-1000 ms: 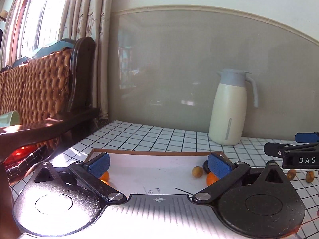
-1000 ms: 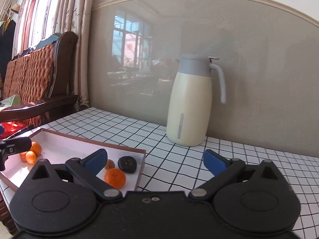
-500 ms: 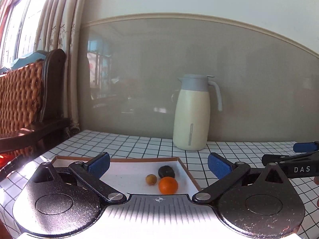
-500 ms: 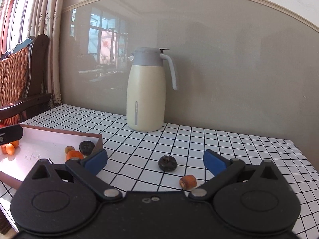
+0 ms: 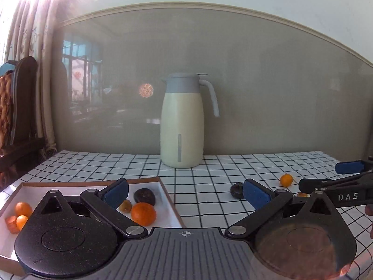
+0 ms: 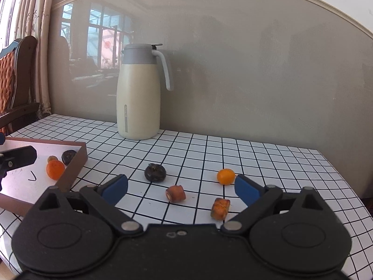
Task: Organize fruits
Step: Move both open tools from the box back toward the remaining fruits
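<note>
Both our grippers, left gripper (image 5: pixel 185 192) and right gripper (image 6: pixel 180 186), stand apart and empty; the right's jaws have just been closing slightly. The round kumquat (image 6: pixel 225 176) may roll off the table (image 6: pixel 279 163) if our pads nudge it off-centre.

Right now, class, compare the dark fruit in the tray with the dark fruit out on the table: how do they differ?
The tray fruit lies inside the tray, near its corner; the table fruit lies on the bare checked cloth. The tray fruit has an orange close by; the table fruit lies apart from its neighbours. Both are dark, round and wrinkled.
</note>
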### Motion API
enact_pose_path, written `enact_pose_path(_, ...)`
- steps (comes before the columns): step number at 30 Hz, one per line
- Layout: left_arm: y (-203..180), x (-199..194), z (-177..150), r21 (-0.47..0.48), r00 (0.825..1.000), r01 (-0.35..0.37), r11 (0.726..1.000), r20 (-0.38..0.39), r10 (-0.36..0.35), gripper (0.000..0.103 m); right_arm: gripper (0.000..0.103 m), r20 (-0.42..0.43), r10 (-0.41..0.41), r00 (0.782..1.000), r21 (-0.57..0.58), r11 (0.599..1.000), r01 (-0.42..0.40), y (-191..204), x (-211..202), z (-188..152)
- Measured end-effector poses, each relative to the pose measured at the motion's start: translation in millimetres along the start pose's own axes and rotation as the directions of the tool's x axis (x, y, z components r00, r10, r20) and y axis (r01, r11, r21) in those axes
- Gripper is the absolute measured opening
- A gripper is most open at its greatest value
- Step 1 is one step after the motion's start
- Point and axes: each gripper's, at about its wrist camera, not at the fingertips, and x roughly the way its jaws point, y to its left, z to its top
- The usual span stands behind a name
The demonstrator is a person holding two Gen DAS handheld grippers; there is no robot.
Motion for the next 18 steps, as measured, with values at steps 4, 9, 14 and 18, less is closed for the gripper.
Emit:
enact_pose_path(4,-20.0,8.1,0.9,0.041,1.000,0.026,0.999,0.005,-0.027,0.103,0.090,-0.019,-0.020,1.000,0.004,1.000,0.021,-13.6,2.7,-6.2)
enact_pose_path(9,-36.0,28.3,0.0,0.042,0.999,0.045,0.998,-0.032,-0.044,0.103,0.086,-0.067,-0.052,0.996,0.013,0.999,0.053,-31.4,12.2,-16.2)
enact_pose_path(14,-52.8,42.3,-4.3,0.054,0.995,0.076,0.996,-0.064,-0.073,0.103,0.085,-0.085,-0.070,0.994,0.021,0.997,0.072,-45.0,18.1,-22.9)
enact_pose_path(18,-69.3,55.5,-6.3,0.064,0.992,0.101,0.993,-0.084,-0.095,0.103,0.076,-0.126,-0.072,0.989,0.023,0.997,0.075,-51.5,36.3,-26.1)
